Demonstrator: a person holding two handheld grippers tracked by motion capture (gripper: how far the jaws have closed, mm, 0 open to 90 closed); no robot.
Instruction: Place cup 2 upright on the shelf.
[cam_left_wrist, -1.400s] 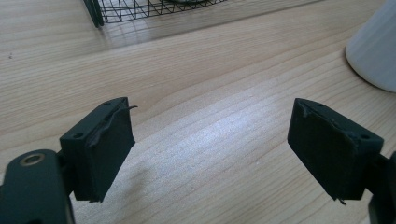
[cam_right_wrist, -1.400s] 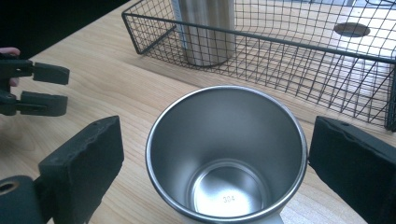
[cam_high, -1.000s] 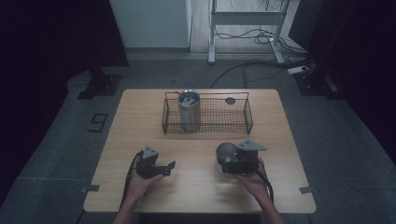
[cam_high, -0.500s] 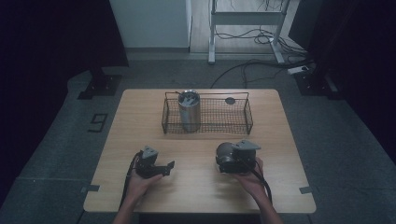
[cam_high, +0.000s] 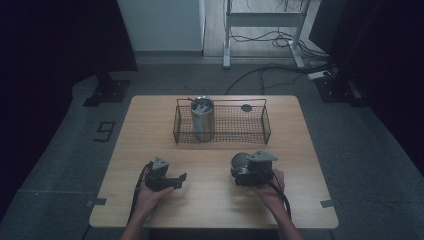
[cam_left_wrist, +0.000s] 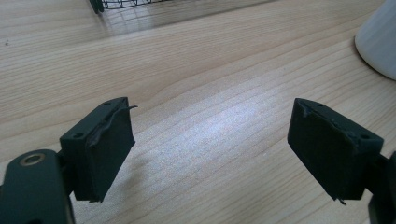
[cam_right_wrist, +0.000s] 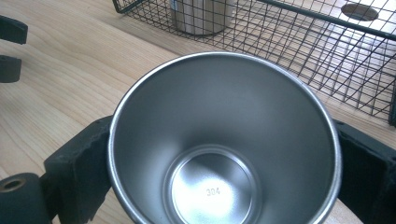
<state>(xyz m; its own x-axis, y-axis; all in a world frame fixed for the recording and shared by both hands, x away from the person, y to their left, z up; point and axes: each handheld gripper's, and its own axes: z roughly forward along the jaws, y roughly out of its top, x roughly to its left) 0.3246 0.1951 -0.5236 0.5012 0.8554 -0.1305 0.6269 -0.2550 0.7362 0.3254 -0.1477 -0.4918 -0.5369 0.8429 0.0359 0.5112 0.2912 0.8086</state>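
A bare steel cup (cam_right_wrist: 224, 140) stands on the wooden table (cam_high: 210, 200) with its mouth toward the right gripper view. My right gripper (cam_right_wrist: 224, 154) has its black jaws on either side of it. They have just been closing, and the pads now press on the cup's wall. From above, the cup (cam_high: 240, 161) sits just ahead of my right gripper (cam_high: 242, 169). My left gripper (cam_high: 181, 180) lies in the person's left hand, pointing right. My left gripper (cam_left_wrist: 210, 140) holds its jaws wide apart over bare wood.
A black wire basket (cam_high: 265, 125) stands mid-table behind the hands, also in the right gripper view (cam_right_wrist: 303, 51). Inside it are a steel tumbler (cam_high: 202, 119) at the left and a dark round disc (cam_high: 246, 107) at the back right. Cables lie on the floor beyond.
The right gripper with its grey plate has shifted slightly left around the cup. The left hand and gripper have stayed put.
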